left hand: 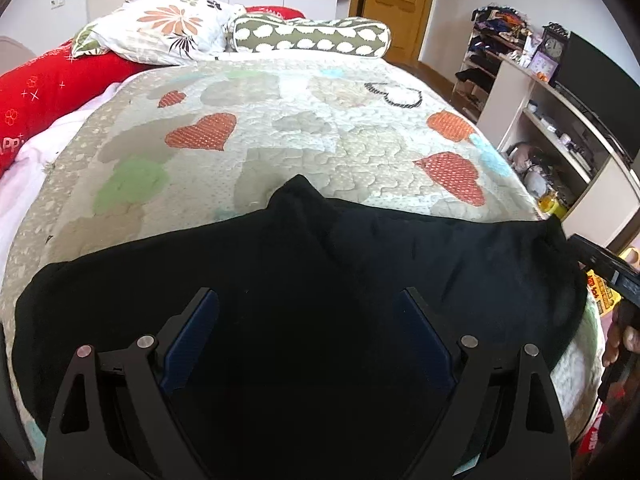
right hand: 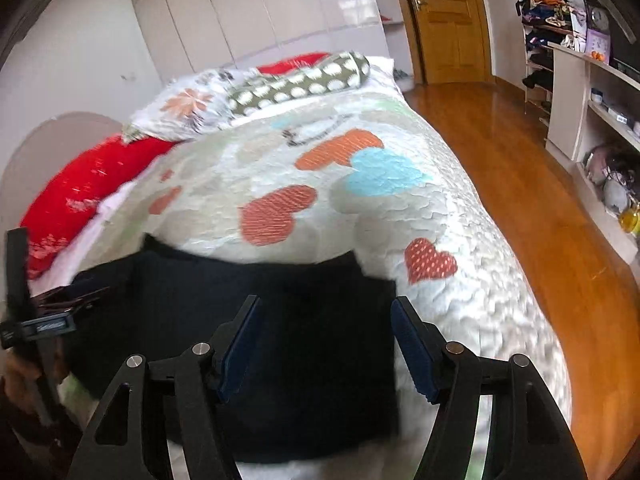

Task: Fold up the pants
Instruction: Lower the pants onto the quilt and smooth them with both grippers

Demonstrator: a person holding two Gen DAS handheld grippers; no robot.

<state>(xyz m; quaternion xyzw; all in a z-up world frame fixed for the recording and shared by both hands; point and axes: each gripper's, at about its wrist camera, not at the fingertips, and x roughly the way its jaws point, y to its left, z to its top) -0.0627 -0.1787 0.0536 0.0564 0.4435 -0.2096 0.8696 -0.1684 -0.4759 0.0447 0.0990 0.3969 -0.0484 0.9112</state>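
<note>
Quilted bedspread (left hand: 304,128), pale with orange, green and blue heart patches, is covering the bed and filling most of both views.

Wooden floor (right hand: 516,184), glossy orange-brown, is running along the bed's right side toward a closed wooden door (right hand: 448,20).

Black pants (left hand: 320,264) are lying flat across the near end of the bed, spreading nearly the full width of the quilt; one peak of cloth is pointing up toward the pillows. In the right wrist view the same pants (right hand: 280,300) are showing as a dark rectangle with a straight right edge, blurred.

Red bolster (left hand: 44,92) is lying along the left edge of the bed.

Open shelving unit (left hand: 560,128), cream, is standing against the right wall and carrying clothes, small items and a clock (left hand: 554,46).

Floral pillow (left hand: 160,28) and green spotted bolster (left hand: 312,36) are resting at the head of the bed, touching each other.

Left gripper (left hand: 308,308) is hovering low over the pants, its blue-padded fingers (left hand: 206,320) spread wide apart and grasping nothing.

Right gripper (right hand: 324,316) is likewise hanging over the pants near their right edge, fingers (right hand: 412,344) parted and released, holding no cloth; its body is also showing at the right margin of the left wrist view.
</note>
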